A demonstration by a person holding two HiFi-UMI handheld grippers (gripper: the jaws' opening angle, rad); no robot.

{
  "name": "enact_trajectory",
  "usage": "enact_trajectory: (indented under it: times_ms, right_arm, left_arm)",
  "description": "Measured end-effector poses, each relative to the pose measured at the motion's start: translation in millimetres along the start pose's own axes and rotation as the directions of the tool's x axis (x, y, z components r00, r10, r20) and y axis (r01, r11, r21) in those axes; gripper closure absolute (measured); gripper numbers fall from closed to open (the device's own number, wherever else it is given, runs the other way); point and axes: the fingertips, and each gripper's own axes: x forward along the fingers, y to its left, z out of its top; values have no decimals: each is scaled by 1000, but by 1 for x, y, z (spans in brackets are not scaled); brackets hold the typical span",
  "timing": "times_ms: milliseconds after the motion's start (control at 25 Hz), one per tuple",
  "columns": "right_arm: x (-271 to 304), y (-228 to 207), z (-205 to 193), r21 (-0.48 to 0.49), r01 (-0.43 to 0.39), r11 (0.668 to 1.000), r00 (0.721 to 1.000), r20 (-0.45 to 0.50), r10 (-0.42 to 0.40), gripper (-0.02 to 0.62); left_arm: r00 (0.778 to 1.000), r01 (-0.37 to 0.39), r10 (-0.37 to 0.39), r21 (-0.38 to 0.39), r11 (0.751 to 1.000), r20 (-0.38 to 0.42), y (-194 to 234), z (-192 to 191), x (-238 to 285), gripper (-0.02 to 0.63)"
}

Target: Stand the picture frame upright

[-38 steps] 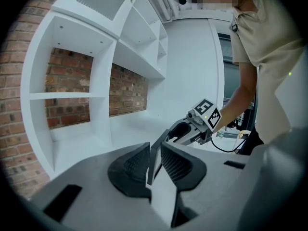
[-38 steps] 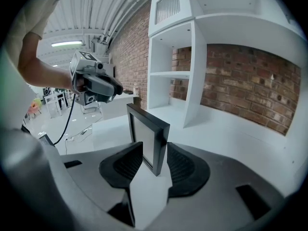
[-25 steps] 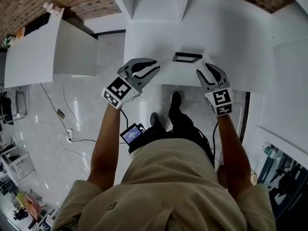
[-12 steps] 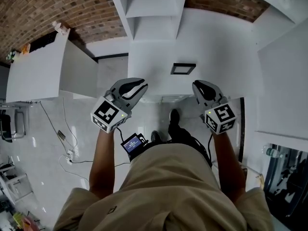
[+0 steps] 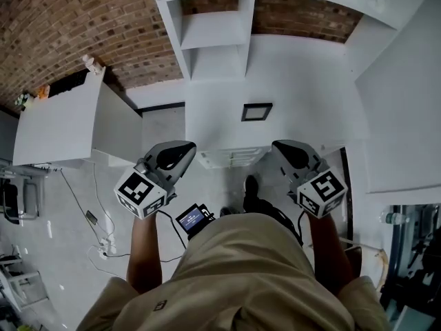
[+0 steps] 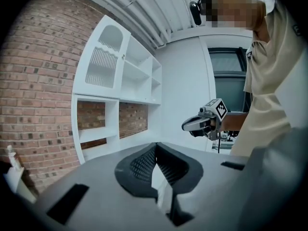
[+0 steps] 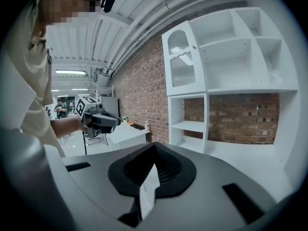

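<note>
Nearest, in the head view, the left gripper (image 5: 186,149) sits at about 8 o'clock of the scene's middle. Its jaws are pressed together with nothing between them, as its own view shows. The right gripper (image 5: 280,149), at about 4 o'clock, has just closed its jaws, and they also meet on nothing. Both grippers hover over the floor at the near edge of the white table (image 5: 310,95), apart from it. The picture frame (image 5: 256,112) is on that table at 12 o'clock of the gap between the grippers, well clear of both. Its dark border and pale middle face the person. It seems to stand upright, though the steep angle leaves that unsure. Beyond it at 12 o'clock rises the white shelf unit (image 5: 213,29), against the brick wall (image 5: 69,26)
</note>
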Motion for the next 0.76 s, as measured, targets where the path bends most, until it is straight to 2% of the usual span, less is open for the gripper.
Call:
enact_trajectory:
  times_ms: [480,760]
  right_arm:
    - [-33,24,12,-35,11,999,1000,15,-10,592]
    - [-35,23,13,-37,1,999,1000,17,0,592]
  left_arm:
    - [1000,10,-10,43,999,3,-37,2,-19,597]
    - [1000,2,-2,48,999,-2,-40,2,-18,597]
